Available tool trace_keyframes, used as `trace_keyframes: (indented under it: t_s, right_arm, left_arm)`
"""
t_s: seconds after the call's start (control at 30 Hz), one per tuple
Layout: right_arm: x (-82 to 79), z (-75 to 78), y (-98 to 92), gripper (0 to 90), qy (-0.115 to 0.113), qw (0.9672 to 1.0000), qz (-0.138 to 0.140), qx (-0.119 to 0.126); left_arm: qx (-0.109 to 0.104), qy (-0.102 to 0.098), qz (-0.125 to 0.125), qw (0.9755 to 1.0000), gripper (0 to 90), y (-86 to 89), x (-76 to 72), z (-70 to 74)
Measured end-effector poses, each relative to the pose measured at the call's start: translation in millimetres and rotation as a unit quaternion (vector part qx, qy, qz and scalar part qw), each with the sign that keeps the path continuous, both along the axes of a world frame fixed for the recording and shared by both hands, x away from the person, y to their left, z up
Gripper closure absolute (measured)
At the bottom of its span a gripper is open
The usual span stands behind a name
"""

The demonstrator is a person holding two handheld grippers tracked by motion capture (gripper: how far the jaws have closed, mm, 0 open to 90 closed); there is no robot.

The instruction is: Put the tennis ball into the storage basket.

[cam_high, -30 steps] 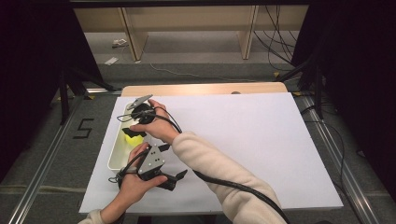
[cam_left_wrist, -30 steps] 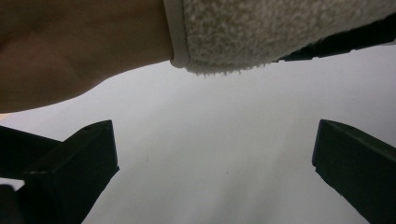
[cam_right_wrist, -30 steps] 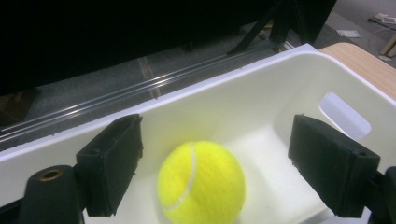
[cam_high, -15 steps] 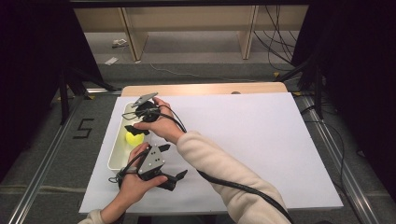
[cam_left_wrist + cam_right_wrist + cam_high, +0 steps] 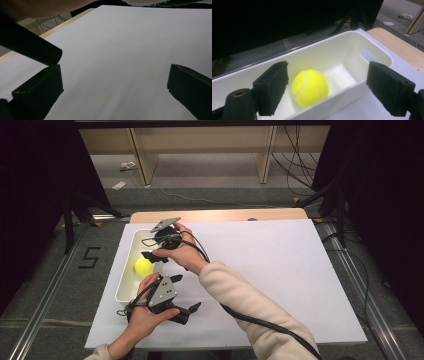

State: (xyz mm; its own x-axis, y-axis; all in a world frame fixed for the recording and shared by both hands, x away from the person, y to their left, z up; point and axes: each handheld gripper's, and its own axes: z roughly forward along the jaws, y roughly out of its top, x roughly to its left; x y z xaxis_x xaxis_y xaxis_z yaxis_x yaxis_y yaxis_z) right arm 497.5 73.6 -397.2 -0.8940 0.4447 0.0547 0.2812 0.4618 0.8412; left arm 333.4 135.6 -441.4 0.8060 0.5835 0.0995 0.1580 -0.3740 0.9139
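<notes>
A yellow tennis ball [image 5: 143, 266] lies on the floor of a white plastic bin [image 5: 123, 285] at the table's left edge. My right gripper [image 5: 156, 257] hovers over the bin's right rim, just right of the ball, reached across from the right arm. In the right gripper view that gripper [image 5: 329, 87] is open wide, with the ball [image 5: 310, 87] low between its jaws and untouched inside the bin [image 5: 324, 55]. My left gripper [image 5: 187, 312] rests open near the front edge. In its own view the left gripper [image 5: 115, 90] has only white paper between its jaws.
White paper [image 5: 280, 270] covers the tabletop, with a strip of bare wood [image 5: 220, 215] along the far edge. A black cable [image 5: 260, 322] trails along the right sleeve. The bin has a handle slot [image 5: 367, 55] in its far end wall.
My right gripper has drawn back to the right, off the ball, which stays lying in the bin. The left gripper has not moved.
</notes>
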Motion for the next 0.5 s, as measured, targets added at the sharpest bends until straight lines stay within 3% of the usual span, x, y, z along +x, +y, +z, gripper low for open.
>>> trace_keyframes:
  t_s: [0.5]
  right_arm:
    - [-5.1, 3.1, -26.7, 18.3, -0.001, 0.9998, -0.016, 0.01]
  left_arm:
    - [-0.004, -0.002, 0.004, 1.0, 0.0, 1.3, 0.4, 0.9]
